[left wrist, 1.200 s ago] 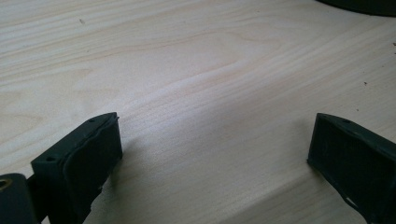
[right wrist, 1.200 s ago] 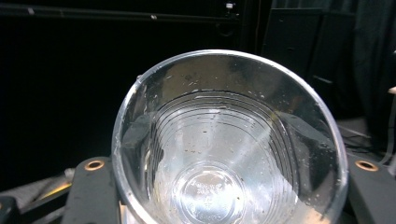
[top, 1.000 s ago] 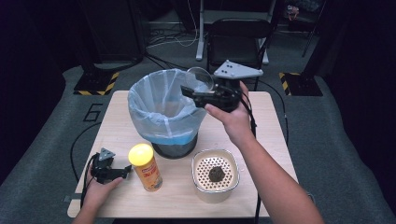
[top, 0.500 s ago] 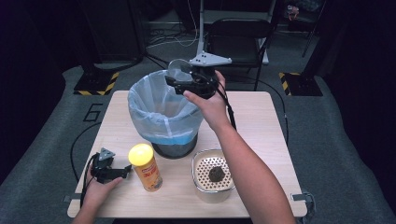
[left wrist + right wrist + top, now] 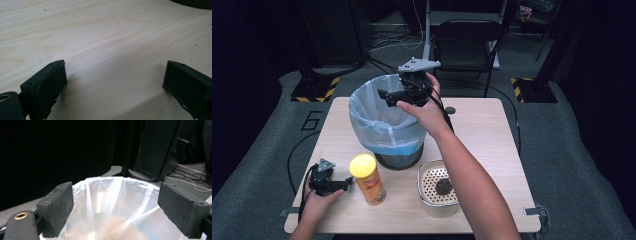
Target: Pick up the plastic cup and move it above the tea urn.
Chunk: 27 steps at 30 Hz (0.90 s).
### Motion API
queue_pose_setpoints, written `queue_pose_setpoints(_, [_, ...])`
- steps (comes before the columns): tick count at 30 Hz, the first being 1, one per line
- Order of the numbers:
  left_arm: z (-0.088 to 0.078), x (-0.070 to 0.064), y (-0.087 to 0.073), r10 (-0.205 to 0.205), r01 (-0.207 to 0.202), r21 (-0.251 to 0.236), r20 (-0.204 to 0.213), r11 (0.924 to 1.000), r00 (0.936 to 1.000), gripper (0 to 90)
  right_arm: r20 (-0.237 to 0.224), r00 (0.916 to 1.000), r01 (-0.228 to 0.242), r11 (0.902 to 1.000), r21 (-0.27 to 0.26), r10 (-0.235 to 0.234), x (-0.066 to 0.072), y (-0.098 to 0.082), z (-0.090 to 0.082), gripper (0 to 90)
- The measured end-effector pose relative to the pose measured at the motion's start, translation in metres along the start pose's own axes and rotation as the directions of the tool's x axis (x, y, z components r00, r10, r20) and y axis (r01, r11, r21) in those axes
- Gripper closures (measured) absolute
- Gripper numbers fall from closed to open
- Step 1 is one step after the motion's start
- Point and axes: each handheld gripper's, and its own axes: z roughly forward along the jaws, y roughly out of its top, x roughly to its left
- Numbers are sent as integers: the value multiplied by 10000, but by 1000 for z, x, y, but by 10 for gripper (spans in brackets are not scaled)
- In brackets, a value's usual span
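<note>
Hovering over the lined trash bin (image 5: 384, 122), the right gripper (image 5: 388, 95) has just opened its jaws, nothing between them; a drop looks done. At its 5 o'clock, debris waits in the strainer bowl (image 5: 438, 186). The right gripper view reveals the bag's inside (image 5: 117, 220). The left gripper (image 5: 346, 183) rests open beside the yellow canister (image 5: 368, 178).

Both tongs black. Right tongs (image 5: 387, 95): grey three-cornered plate on top, black cable trailing. Left tongs (image 5: 346, 183): small grey plate, black cable. Pads rectangular, textured, with brass-coloured eyelet beside. Forearms bare, no sleeves.
</note>
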Motion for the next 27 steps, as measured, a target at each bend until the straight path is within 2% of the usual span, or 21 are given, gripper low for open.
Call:
queue_pose_setpoints(3, [-1,0,0,-116,115,30,97,9999,9999,48,-87,10000,19,10000,3,-19,0,0,-5,138])
queue_pose_setpoints(4, [1,0,-1,-255,256,-173,99,9995,9996,48,-123,9999,-81,9999,-149,79,-2,1,-10,139])
queue_pose_setpoints(5, [0,1,0,-182,183,-169,71,9997,9998,50,-78,9999,-67,9999,-122,67,-3,0,-12,139])
queue_pose_setpoints(6, [-1,0,-1,-323,325,-168,120,9993,9994,57,-50,10000,31,9999,-106,-32,-3,0,-15,139])
queue_pose_setpoints(8, [-2,1,0,-237,239,-195,81,9995,9997,101,-54,10000,22,10000,-68,-22,-4,-2,-19,139])
queue_pose_setpoints(9, [-3,1,0,-402,405,-196,160,9990,9991,127,-41,10000,3,10000,-74,-3,-4,-3,-21,139])
queue_pose_setpoints(13, [-4,1,0,-392,394,-164,146,9991,9991,133,53,9998,181,9998,-103,-180,-5,-7,-32,139])
queue_pose_setpoints(17, [-4,1,0,-463,466,-170,172,9988,9988,137,101,9998,147,9997,-187,-145,-10,-10,-41,141])
queue_pose_setpoints(18, [-6,1,1,-467,468,-20,276,9989,9985,139,78,9997,225,9996,-147,-224,-11,-11,-44,141])
queue_pose_setpoints(22, [-8,1,2,-514,523,-263,320,9983,9982,142,116,9993,365,9992,-180,-363,-13,-14,-53,142])
queue_pose_setpoints(24, [-10,1,3,-556,566,-296,350,9980,9978,142,128,9997,208,9996,-171,-206,-13,-16,-60,143])
queue_pose_setpoints(27, [-14,0,4,-599,622,-496,457,9968,9972,143,170,9995,258,9991,-350,-252,-13,-22,-75,172])
